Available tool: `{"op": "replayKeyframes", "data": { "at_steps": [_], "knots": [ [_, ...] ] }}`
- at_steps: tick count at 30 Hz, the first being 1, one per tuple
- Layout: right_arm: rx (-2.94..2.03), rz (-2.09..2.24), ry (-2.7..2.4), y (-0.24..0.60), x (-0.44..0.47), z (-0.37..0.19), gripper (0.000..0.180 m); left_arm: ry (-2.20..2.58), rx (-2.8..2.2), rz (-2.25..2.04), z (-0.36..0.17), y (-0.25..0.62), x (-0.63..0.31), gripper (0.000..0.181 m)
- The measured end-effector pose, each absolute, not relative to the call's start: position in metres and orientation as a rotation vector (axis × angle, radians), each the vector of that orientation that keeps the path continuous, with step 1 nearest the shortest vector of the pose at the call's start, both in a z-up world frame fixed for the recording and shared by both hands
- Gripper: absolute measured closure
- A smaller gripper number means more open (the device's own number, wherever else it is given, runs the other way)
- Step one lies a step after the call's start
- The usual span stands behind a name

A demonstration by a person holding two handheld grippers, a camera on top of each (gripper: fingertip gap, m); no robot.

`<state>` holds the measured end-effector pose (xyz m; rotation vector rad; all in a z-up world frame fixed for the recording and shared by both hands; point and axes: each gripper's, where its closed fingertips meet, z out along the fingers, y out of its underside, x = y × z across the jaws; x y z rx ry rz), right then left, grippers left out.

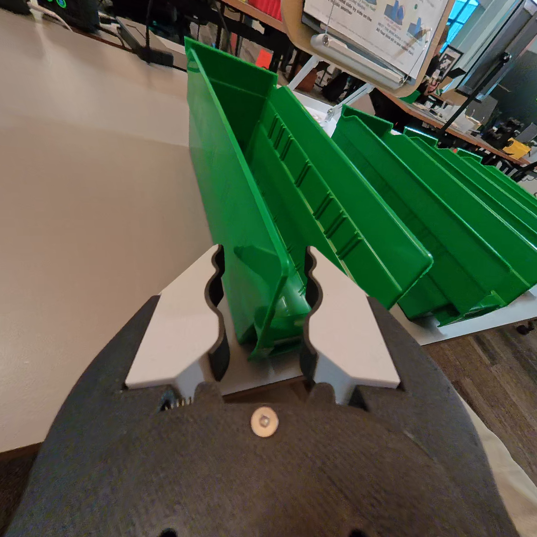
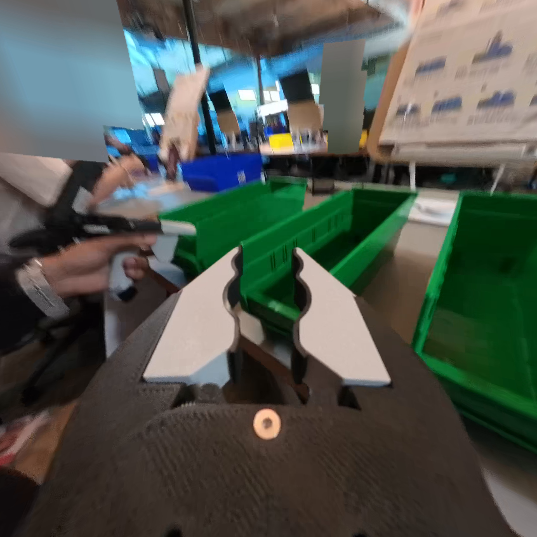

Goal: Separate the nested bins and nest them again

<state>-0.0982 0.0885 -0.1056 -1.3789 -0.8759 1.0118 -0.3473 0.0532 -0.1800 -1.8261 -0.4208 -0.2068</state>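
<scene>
My left gripper (image 1: 263,248) is shut on the left wall, near the front corner, of a long green bin (image 1: 232,174). The bin is tipped up, with another green bin end (image 1: 279,328) under it. More green bins (image 1: 436,209) lie side by side to its right. In the blurred right wrist view my right gripper (image 2: 267,250) is open and empty. It is short of the table corner, and the middle green bin (image 2: 334,241) shows through its gap. The left gripper (image 2: 174,229) shows there too, in a person's hand, on the leftmost bin (image 2: 238,215).
A wide green bin (image 2: 479,290) sits at the right. The pale table (image 1: 87,174) stretches left of the held bin, and its front edge and the wood floor (image 1: 479,363) are close. A board with printed sheets (image 1: 377,35) stands behind, and a blue tub (image 2: 220,171) is farther back.
</scene>
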Motion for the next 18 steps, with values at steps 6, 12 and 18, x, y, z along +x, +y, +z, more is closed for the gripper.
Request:
{"op": "replayKeyframes", "data": {
  "at_steps": [6,12,18],
  "knots": [
    [-1.211,0.870,-0.469,0.170,0.006,-0.045,0.149,-0.298,-1.812,-0.055,-0.170,0.053,-0.344,0.125],
    [-1.331,0.304,-0.080,0.275,0.171,-0.063,0.135,-0.255,-1.824,-0.022,-0.171,0.057,-0.338,0.118],
    [-1.691,0.374,0.000,0.322,0.196,-0.141,0.120,-0.314,-1.807,-0.024,-0.169,0.055,-0.344,0.111]
  ]
}}
